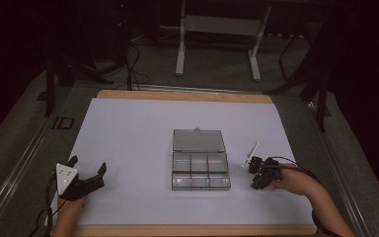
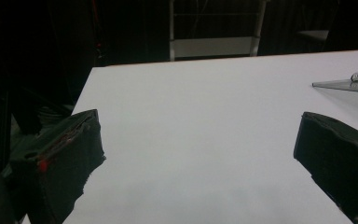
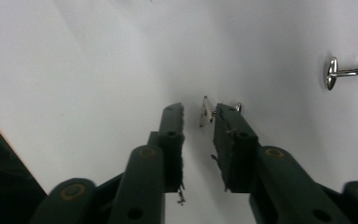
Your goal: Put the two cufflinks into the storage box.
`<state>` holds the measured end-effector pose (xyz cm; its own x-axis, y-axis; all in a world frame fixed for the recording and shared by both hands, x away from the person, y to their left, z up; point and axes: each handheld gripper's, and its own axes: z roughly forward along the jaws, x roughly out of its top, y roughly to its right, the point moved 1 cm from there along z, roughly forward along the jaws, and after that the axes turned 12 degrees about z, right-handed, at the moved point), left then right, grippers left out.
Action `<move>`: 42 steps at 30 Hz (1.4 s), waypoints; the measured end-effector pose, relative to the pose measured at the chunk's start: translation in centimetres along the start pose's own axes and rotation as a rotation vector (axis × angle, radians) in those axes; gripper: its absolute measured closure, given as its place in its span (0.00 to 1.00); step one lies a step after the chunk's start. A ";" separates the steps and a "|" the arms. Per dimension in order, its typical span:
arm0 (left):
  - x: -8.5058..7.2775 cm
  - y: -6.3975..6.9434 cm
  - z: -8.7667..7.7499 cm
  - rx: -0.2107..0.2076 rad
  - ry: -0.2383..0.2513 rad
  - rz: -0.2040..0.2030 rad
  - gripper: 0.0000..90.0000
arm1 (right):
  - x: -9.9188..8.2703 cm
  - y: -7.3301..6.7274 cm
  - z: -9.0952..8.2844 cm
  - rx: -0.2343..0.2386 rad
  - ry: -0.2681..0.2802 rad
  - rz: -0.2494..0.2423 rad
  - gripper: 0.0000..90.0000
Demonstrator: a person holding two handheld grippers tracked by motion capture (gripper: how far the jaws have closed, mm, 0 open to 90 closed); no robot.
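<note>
A small silver cufflink (image 3: 206, 112) lies on the white mat between the tips of my right gripper (image 3: 199, 109). It sits close against the right-hand jaw, and a gap shows on the other side. A second silver cufflink (image 3: 347, 72) lies farther off at the upper right. In the high view my right gripper (image 1: 254, 169) points down at the mat just right of a clear compartment box (image 1: 200, 170), whose lid (image 1: 198, 140) lies open behind it. My left gripper (image 1: 88, 165) rests at the near left with its jaws wide apart and nothing between them (image 2: 198, 126).
A thin white stick (image 1: 250, 154) stands beside the right gripper. The white mat (image 1: 138, 128) covers a wooden table top. The box lid's edge (image 2: 349, 84) shows at the right of the left gripper view. Dark floor, cables and a white frame (image 1: 217, 29) lie beyond the table.
</note>
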<state>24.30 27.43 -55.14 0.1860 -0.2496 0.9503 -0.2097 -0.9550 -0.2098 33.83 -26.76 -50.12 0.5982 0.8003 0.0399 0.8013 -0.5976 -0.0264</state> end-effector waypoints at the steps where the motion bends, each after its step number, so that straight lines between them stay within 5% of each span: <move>1: 0.0 0.0 0.0 0.000 0.000 0.000 0.02 | 0.1 0.0 0.1 0.001 -0.008 -0.003 0.83; 9: 0.0 0.0 0.0 -0.002 0.000 0.001 0.02 | 0.5 -0.2 0.6 -0.001 -0.051 -0.035 0.98; 28: 0.0 0.0 0.0 -0.016 0.001 0.003 0.02 | 0.1 -0.1 -0.9 0.012 -0.041 -0.114 0.99; 42: 0.0 -0.1 0.0 -0.036 0.007 0.002 0.02 | 0.8 -1.1 -2.9 0.004 0.019 -0.272 0.99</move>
<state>24.33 27.50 -55.15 0.1786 -0.2500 0.9516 -0.2449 -0.9480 -0.2031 33.45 -25.64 -47.18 0.3610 0.9303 0.0652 0.9325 -0.3607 -0.0165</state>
